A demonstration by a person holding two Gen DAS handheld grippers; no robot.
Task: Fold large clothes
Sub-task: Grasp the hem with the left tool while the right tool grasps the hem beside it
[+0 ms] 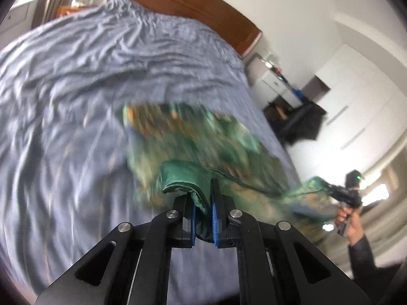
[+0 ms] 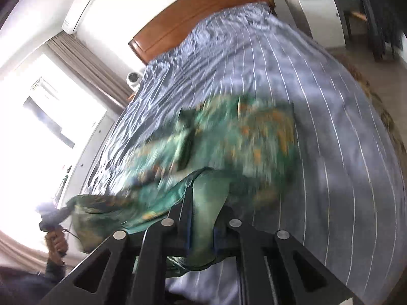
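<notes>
a: starting on the left, what's the left gripper (image 1: 202, 211) doing?

b: its fingers (image 1: 216, 203) are pinching a bunched edge of the green patterned garment (image 1: 193, 137), cloth wedged between the blue pads. further right, the right gripper (image 2: 201, 218) has its fingers pressed onto another part of the same edge, with a flap hanging down below them.

a: and where is the garment itself?

b: part held in the air, part on the bed (image 1: 63, 89). the edge sags between the two grippers, and the rest trails down onto the striped blue-grey bedcover. it's blurred, so i can't tell which part of the garment each gripper has.

a: so which step is this?

b: i'd judge it the lift at the beginning of a fold: both corners gripped, cloth raised. next it looks like the edge needs pulling taut between the hands, then carrying over and laying flat, keeping both pinches tight so the slippery-looking fabric doesn't slide out.

a: the room?

b: wrinkled bedcover, a wooden headboard (image 1: 183, 2) at the far end, a bright curtained window (image 2: 51, 117) on one side, white cabinets (image 2: 320, 7) on the other.
</notes>
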